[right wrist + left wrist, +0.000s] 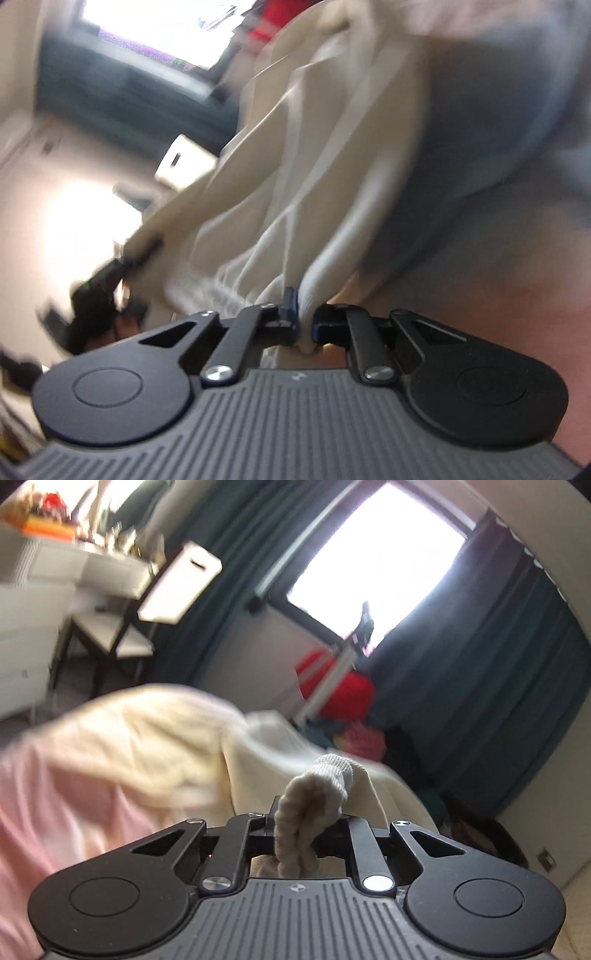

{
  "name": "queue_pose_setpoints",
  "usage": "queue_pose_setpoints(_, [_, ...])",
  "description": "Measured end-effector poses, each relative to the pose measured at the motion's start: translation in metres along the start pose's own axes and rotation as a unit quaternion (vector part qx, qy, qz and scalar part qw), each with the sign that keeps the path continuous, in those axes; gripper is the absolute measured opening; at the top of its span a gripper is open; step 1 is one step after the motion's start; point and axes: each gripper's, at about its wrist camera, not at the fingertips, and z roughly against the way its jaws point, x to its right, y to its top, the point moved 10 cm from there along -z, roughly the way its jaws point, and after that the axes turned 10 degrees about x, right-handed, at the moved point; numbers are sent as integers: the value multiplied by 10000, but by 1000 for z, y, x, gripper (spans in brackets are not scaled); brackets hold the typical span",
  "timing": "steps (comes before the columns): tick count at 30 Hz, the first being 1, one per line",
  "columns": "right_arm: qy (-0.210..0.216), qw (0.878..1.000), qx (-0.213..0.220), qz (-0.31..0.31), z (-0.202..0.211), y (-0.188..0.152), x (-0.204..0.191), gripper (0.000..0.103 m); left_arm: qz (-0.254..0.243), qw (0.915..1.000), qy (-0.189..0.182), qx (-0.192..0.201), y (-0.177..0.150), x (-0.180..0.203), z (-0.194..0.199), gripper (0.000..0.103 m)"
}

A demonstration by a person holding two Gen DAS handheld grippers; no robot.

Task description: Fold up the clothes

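A cream garment (155,738) hangs in the air over a pink bed cover (55,812), blurred by motion. My left gripper (301,819) is shut on the garment's bunched edge, with a ribbed cuff (334,771) sticking out past the fingers. In the right wrist view the same cream garment (295,166) stretches away up the frame. My right gripper (304,317) is shut on a fold of it. The other gripper (99,288) shows as a dark blur at the cloth's far corner on the left.
Teal curtains (480,664) frame a bright window (376,557). A red object (343,690) and coloured clothes (354,738) lie beyond the garment. A white desk (74,568) and a chair (114,635) stand at the left. A grey-blue sleeve or body (498,129) fills the right of the right wrist view.
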Motion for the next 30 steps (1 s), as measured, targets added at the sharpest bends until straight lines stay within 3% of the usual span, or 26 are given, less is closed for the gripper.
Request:
queue_pose_setpoints(5, [863, 9952, -454, -113, -61, -66, -93, 9, -578, 9949, 749, 341, 94, -59, -13, 14])
queue_pose_setpoints(8, [1210, 9900, -703, -177, -103, -107, -136, 9, -987, 9853, 1350, 344, 130, -107, -28, 14])
queue_pose_setpoints(10, [1367, 9868, -844, -200, -133, -133, -159, 9, -1242, 9788, 1616, 197, 130, -136, -46, 14])
queue_pose_setpoints(14, [1091, 9871, -1167, 22, -176, -176, -153, 9, -1412, 9720, 1877, -107, 107, -175, -77, 15])
queue_pose_setpoints(19, [1148, 9823, -1474, 146, -186, -188, -135, 11, -1329, 9695, 2047, -221, 86, -203, -87, 21])
queue_pose_setpoints(20, [1203, 9809, -1526, 115, -184, -187, -135, 12, -1312, 9690, 2081, -244, 82, -209, -89, 25])
queue_pose_setpoints(22, [1276, 9780, -1644, 156, -179, -185, -135, 13, -1331, 9666, 2172, -292, 75, -215, -90, 46])
queue_pose_setpoints(23, [1283, 9765, -1708, 289, -177, -185, -141, 14, -1402, 9638, 2246, -320, 74, -213, -87, 64])
queue_pose_setpoints(24, [1288, 9748, -1769, 429, -177, -185, -148, 16, -1465, 9608, 2327, -356, 74, -209, -84, 73])
queue_pose_setpoints(25, [1291, 9743, -1756, 569, -171, -182, -152, 20, -1515, 9590, 2367, -383, 74, -203, -78, 76])
queue_pose_setpoints(27, [1297, 9733, -1691, 849, -154, -176, -158, 35, -1604, 9576, 2366, -356, 77, -188, -63, 87])
queue_pose_setpoints(28, [1299, 9726, -1658, 988, -146, -173, -160, 53, -1658, 9573, 2354, -268, 79, -178, -53, 91])
queue_pose_setpoints(29, [1301, 9716, -1625, 1128, -138, -169, -163, 64, -1716, 9567, 2343, -178, 81, -168, -42, 96])
queue_pose_setpoints(30, [1304, 9708, -1536, 1300, -126, -164, -166, 64, -1787, 9564, 2308, -111, 81, -157, -31, 99])
